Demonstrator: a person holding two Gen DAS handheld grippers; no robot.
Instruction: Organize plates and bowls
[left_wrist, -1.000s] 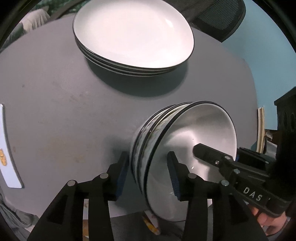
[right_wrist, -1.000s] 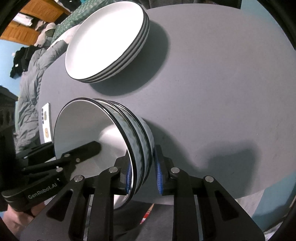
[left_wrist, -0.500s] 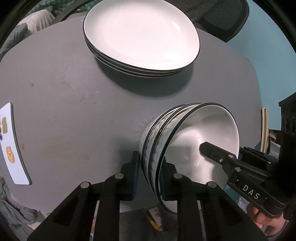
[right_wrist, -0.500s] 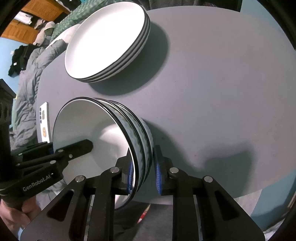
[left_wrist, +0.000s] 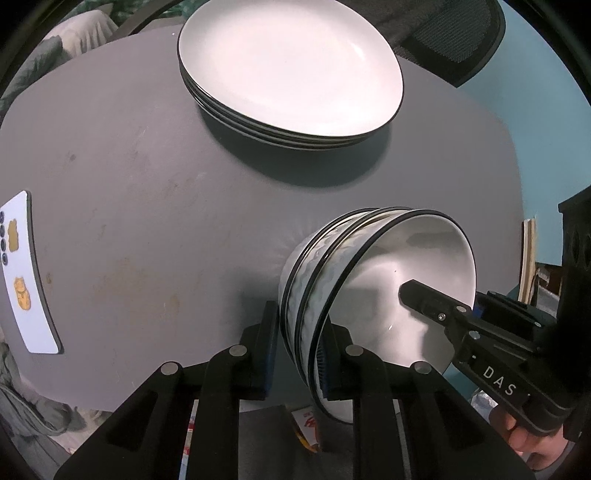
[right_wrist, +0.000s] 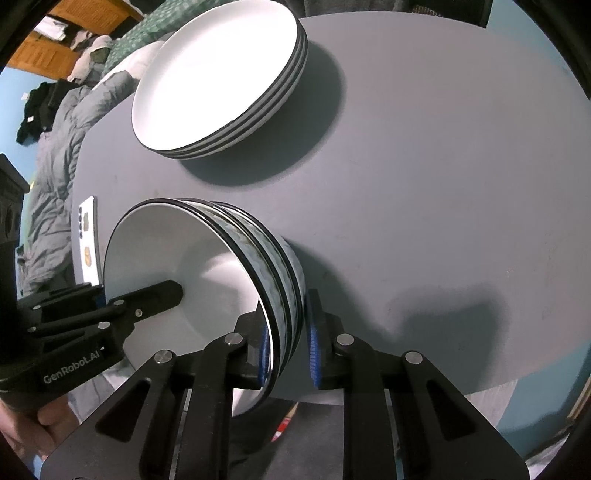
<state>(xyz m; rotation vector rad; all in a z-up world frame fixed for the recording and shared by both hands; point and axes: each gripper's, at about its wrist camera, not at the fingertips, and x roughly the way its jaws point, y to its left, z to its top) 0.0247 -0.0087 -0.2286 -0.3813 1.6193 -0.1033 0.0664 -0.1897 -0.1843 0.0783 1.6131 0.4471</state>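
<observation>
Grey and round, the desk (left_wrist: 122, 192) carries a stack of white plates (left_wrist: 291, 70) at its far side and a white phone (left_wrist: 26, 273) near its left edge. At the near edge sits a nest of black-rimmed bowls (left_wrist: 369, 295), tipped in both wrist views. The left gripper (left_wrist: 297, 350) has its jaws pinching the left rim of the bowl stack, one finger outside and one inside the top bowl; a second ago these jaws stood well spread around that rim, and they have since closed onto it. The right gripper (right_wrist: 288, 350) straddles the opposite rim, its jaws having drawn in slightly; the inner pad lies against the bowl wall, the outer pad close beside it. Plates and phone sit further right in the left view than before.
</observation>
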